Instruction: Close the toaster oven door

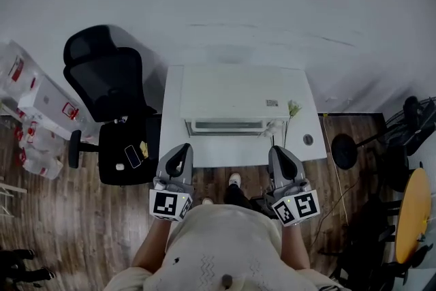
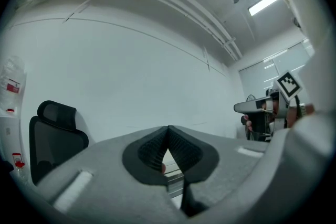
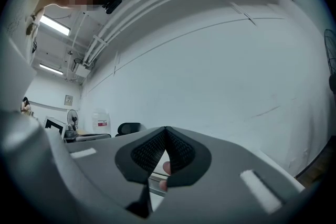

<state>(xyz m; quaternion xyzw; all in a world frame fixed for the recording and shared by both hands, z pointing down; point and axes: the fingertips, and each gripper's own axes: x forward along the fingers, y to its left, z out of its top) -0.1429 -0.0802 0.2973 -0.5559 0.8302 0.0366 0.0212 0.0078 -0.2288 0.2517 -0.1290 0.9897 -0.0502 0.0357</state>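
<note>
Held level toward the toaster oven (image 1: 228, 104), left gripper (image 1: 181, 149) and right gripper (image 1: 278, 150) are closed, empty.

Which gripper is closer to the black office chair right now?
Left. The left gripper sits just right of the chair; the right gripper is farther right, across the table front.

The toaster oven (image 1: 235, 100) stands on the bench (image 1: 228, 150), set back toward the wall and filling most of the top. A small disc (image 1: 308, 140) lies on the bare strip to the oven's right. Just left of the bench you have the office chair (image 1: 109, 88), with a phone (image 1: 133, 156) on its seat. Boxes (image 1: 37, 102) are stacked well apart at the far left. Your left hand-held gripper (image 1: 179, 150) is before the bench's front left corner. Your right hand-held gripper (image 1: 281, 150) is before its front right part. A floor stand (image 1: 346, 150) sits between the bench and a table (image 1: 414, 215) at far right.
</note>
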